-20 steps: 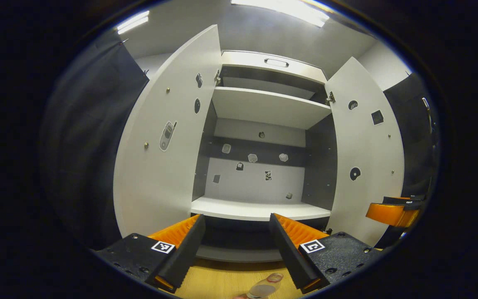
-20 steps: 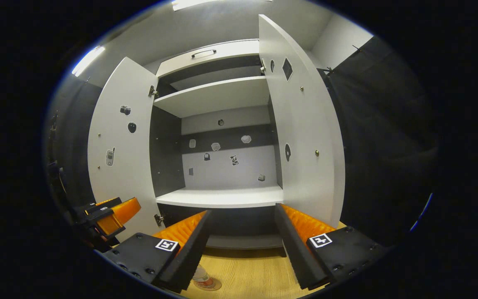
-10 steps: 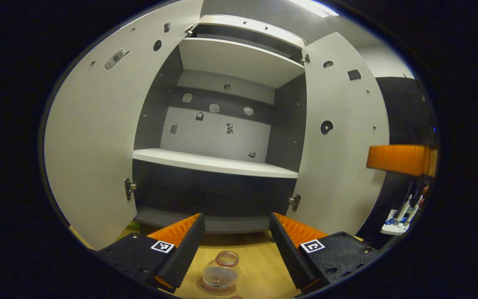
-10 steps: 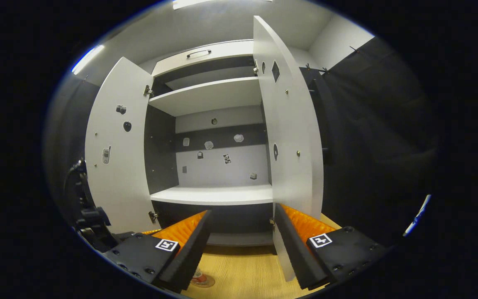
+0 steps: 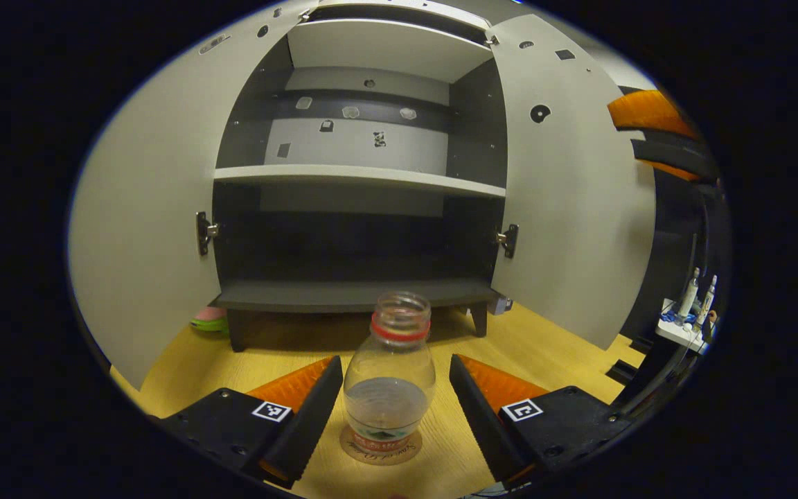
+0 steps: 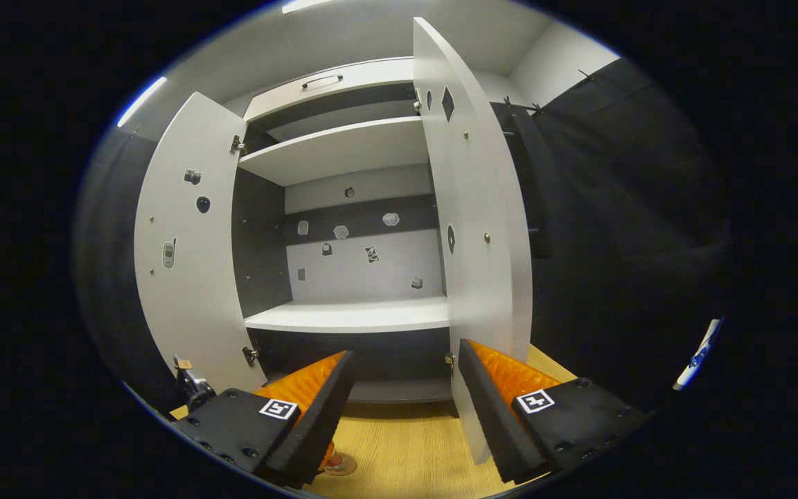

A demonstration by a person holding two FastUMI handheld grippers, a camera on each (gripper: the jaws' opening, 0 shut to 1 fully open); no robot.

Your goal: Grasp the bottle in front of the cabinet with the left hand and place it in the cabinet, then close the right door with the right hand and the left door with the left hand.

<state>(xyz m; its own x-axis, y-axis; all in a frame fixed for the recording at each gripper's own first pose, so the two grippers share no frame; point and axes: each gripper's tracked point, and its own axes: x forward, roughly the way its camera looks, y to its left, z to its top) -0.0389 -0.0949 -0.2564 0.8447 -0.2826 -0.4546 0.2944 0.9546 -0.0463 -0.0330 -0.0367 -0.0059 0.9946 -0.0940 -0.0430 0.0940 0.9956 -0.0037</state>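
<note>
bottle (image 5: 389,388) upright before the cabinet (image 5: 357,177), between my left gripper (image 5: 393,409) fingers, untouched; my right gripper (image 6: 406,409) likewise spread.

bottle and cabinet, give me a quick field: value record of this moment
bottle: upright on the wooden floor, no cap, in front of the cabinet
left gripper: open, fingers either side of the bottle, not touching it
right gripper: open, holding nothing
left door: open
right door: open
middle shelf: bare
task stage: bottle not yet grasped
</note>
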